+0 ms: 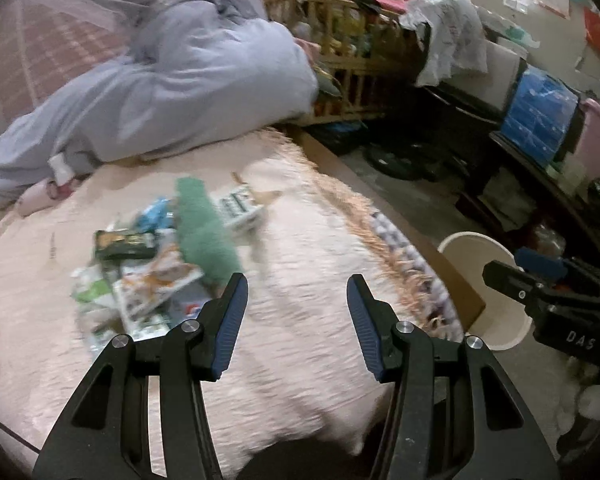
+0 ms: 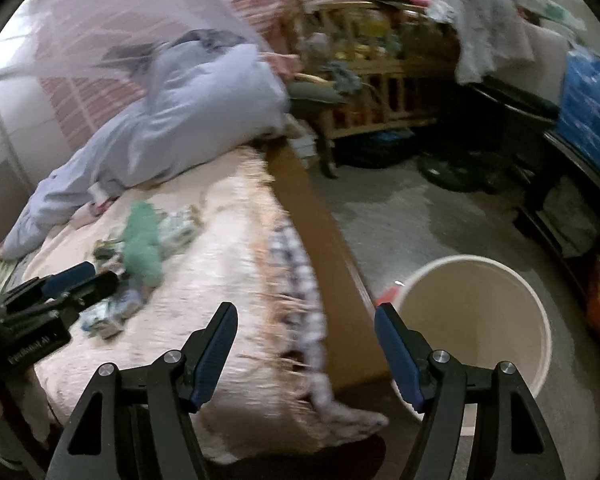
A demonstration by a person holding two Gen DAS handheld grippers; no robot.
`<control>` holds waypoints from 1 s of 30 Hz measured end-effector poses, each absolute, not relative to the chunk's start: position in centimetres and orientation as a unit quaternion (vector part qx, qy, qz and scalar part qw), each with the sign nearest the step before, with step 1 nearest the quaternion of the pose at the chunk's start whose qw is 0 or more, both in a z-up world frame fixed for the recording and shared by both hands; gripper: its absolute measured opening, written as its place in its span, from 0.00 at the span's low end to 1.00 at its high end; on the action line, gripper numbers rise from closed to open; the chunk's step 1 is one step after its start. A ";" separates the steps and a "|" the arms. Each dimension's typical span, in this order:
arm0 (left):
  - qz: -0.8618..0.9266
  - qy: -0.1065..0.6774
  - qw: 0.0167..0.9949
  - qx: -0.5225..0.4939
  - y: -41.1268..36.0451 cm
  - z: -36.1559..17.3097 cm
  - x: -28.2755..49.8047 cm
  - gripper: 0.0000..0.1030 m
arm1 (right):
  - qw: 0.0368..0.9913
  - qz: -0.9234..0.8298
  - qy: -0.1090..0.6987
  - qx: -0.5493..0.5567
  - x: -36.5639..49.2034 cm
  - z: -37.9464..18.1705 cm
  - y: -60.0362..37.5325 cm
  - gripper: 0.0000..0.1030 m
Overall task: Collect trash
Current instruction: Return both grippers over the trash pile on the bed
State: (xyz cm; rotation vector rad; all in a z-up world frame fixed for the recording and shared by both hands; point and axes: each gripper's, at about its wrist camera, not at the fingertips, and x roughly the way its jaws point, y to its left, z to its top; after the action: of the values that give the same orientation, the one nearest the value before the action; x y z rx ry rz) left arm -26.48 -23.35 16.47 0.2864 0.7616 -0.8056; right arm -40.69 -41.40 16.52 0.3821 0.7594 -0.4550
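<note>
Both my grippers — left gripper (image 1: 298,300), right gripper (image 2: 306,330) — are hanging released and empty. The wrappers (image 1: 140,280) are lying mid-bed, well from the bucket (image 2: 540,320) — light, crinkly; I'm judging a raised edge pinches best.

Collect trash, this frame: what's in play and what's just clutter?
In play:
- wrapper pile on the pink blanket
- white bucket on the floor beside the bed
- left gripper, right gripper, both open and empty

Clutter:
- green plush toy, lying on the pile
- grey-blue bedding
- wooden crib
</note>
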 end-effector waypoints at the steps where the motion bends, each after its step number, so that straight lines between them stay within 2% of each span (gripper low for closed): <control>1: -0.376 0.359 0.844 0.134 -22.8 16.6 -26.3 0.48 | 0.888 -0.214 0.365 0.180 -40.3 16.8 -40.9 0.67; 23: -0.291 0.353 0.884 0.097 -13.5 16.6 -24.6 0.49 | 0.913 -0.117 0.373 0.118 -33.7 18.8 -31.6 0.68; 30: -0.277 0.386 0.877 0.076 -9.6 14.8 -23.0 0.49 | 0.912 -0.096 0.384 0.107 -32.2 18.3 -29.9 0.71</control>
State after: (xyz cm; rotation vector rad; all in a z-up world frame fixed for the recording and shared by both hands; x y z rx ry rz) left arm -22.96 -9.58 14.85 0.1586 0.8056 -0.5783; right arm -32.25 -29.94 18.35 0.2200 0.7918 -0.1981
